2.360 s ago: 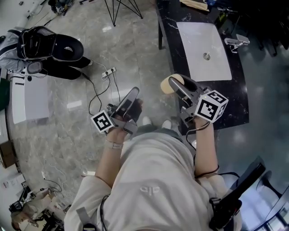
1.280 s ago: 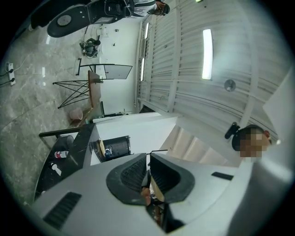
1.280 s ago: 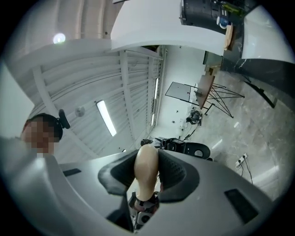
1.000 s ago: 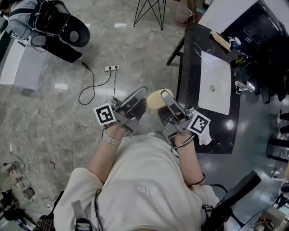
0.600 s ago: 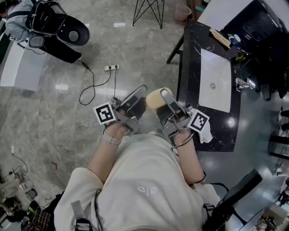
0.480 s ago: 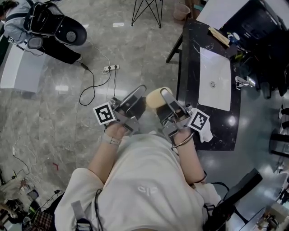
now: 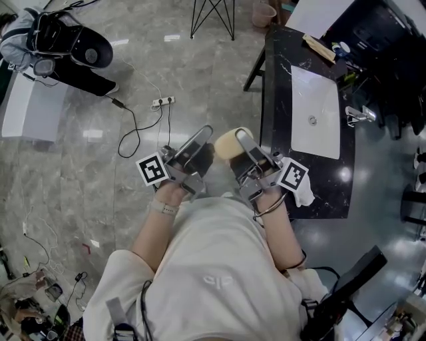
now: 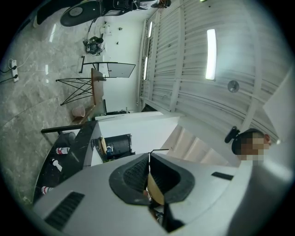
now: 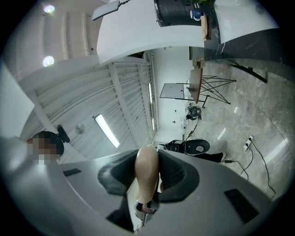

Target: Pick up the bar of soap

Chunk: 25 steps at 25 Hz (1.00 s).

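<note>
Right gripper: fingers clamped on the cream rounded bar of soap. In the right gripper view the soap sits edge-on between both black pads of the right gripper. Pads press it from both sides, and its rounded end pokes just past the tips.

Soap location, head view: lifted in the air near picture centre, at 12 o'clock from the person's white-shirted torso. It is over the grey marble floor, not on anything. The black marble surface lies at 2 o'clock from the soap, near but apart. The white rectangular sink basin is set in that surface, with a chrome tap at the basin's 3 o'clock.

Left gripper: just beside the soap at its 9 o'clock; contact not clear. In the left gripper view the left gripper has its fingers together, tips meeting in a line, nothing clamped. A tan sliver shows low in the gap behind the tips; cannot tell what it is.

Floor clutter: white power strip with black cable at 11 o'clock from the grippers. Black bag at 10 o'clock, well apart. Black tripod legs at 12 o'clock.
</note>
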Tool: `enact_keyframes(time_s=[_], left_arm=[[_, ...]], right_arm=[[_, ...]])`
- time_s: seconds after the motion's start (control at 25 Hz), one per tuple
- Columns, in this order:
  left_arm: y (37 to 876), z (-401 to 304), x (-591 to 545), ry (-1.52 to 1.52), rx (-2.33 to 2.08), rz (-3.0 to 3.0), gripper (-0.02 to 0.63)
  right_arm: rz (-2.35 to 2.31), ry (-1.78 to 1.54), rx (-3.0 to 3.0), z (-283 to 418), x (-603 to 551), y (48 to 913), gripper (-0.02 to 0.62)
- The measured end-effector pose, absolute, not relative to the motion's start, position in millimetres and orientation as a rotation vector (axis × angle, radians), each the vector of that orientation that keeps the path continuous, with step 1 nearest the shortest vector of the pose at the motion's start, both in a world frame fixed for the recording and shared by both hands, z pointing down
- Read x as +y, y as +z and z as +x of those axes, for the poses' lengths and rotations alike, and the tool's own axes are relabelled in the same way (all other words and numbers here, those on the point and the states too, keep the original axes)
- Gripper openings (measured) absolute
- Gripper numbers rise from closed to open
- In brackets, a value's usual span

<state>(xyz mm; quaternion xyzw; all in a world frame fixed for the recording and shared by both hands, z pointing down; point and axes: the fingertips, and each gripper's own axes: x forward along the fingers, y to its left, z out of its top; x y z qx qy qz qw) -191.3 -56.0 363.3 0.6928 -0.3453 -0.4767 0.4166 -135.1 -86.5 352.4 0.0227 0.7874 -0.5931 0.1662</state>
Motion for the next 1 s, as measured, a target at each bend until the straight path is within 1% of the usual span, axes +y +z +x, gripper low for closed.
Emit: enact_keyframes(time_s=[1.0], left_arm=[[367, -186, -56, -1.186, -0.859, 1.715, 0.009]], right_arm=[[-0.023, -1.699, 2.271, -127, -93, 367, 0.137]])
